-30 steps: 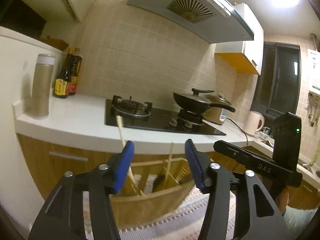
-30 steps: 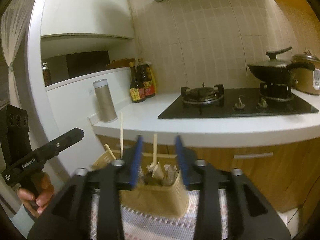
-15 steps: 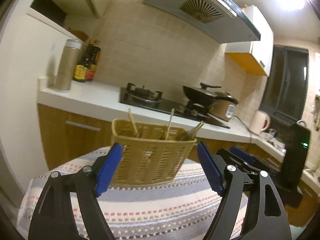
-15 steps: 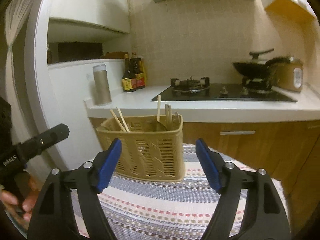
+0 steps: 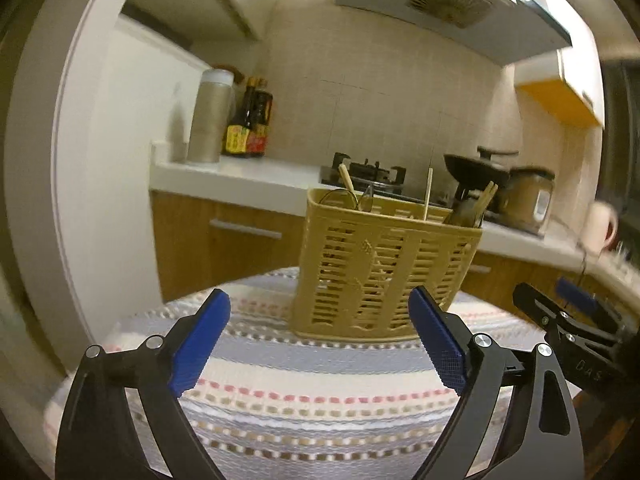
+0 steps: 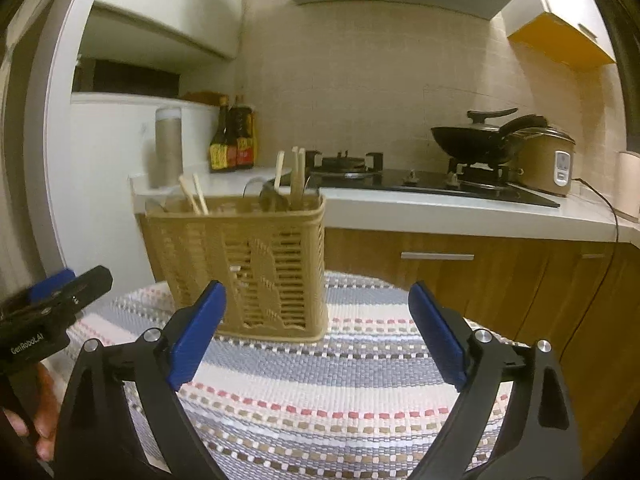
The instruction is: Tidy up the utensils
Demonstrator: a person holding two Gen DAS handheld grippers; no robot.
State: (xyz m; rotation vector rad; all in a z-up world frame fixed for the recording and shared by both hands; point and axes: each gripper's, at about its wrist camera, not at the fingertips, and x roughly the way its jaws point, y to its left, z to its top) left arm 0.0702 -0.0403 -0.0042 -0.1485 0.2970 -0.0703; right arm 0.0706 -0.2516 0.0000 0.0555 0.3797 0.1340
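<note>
The utensil basket [image 5: 384, 276] stands upright on the striped cloth [image 5: 320, 392], toward the far edge of the small table, w/ the kitchen counter [image 6: 460, 210] behind it. In it: chopsticks [image 6: 194, 198] leaning at one end, more chopsticks [image 6: 298, 172] upright at the other end next to what looks like a spoon [image 6: 272, 200]. From my left side I see one single stick [image 5: 428, 194] poking up mid-basket and a bundle [image 5: 486, 200] slanting at the right end. Can't tell the compartments apart from here; dividers are hidden by the wall.

My left gripper [image 5: 320, 340] is released, jaws spread wide, nothing in them, hanging short of the basket & roughly centred on it. My right gripper [image 6: 318, 334] is likewise wide open and empty, basket off to its left, apart from it.

I don't see any utensil lying loose on the cloth, so I judge the job is close to done, or what's left is regrouping inside the basket.

If regrouping: go for one stick at a time, come in from above, pinch near the top end where it stands free of its neighbours, lift straight up so it doesn't drag the rest. The basket looks light, prob. plastic, so it may tip or slide on the cloth; I'd steady its rim w/ the other gripper. Close slowly, since thin sticks roll out of flat pads.
</note>
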